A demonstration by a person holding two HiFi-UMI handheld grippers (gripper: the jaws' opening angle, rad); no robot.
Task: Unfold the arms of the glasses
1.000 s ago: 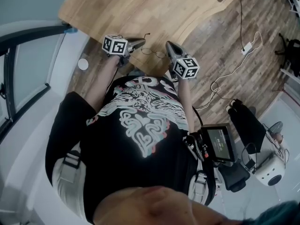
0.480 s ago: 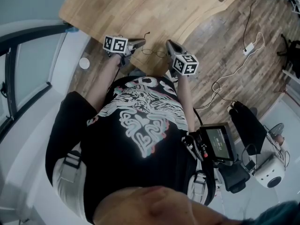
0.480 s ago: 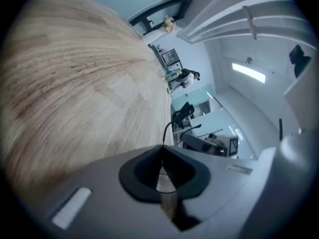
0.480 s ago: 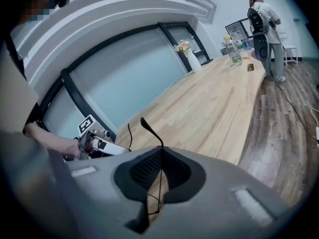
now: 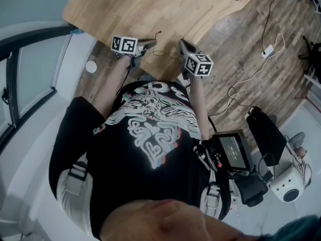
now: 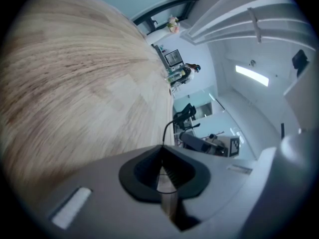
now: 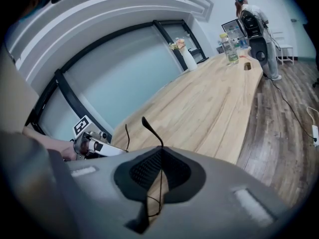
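The person stands at the near edge of the wooden surface (image 5: 150,9) with one hand-held gripper in each hand; the thin wire glasses (image 5: 167,54) hang between the two tools, just over that edge; whether the frame touches the wood cannot be told from above.

The left hand-held gripper (image 5: 150,43) is clenched on one arm of the glasses; in the left gripper view its jaws meet (image 6: 162,149) around the dark wire, and the arm (image 6: 166,128) runs up out of them to a curved tip over the pale wood (image 6: 75,83).

The right hand-held gripper (image 5: 180,44) is likewise clamped on the glasses; in the right gripper view the jaws (image 7: 160,151) close on the wire, the arm (image 7: 152,130) rises past them to a dark flattened tip, and a loop of rim shows below the pads; the left tool with its marker cube (image 7: 82,125) is seen just beside, at the far side of the frame, with the other arm's wire standing up near it.

The surface (image 7: 214,108) stretches away to bottles (image 7: 230,49) and a vase (image 7: 187,56) at its far end; a cable (image 5: 251,74) trails over the wooden floor (image 5: 235,39) to the person's right.
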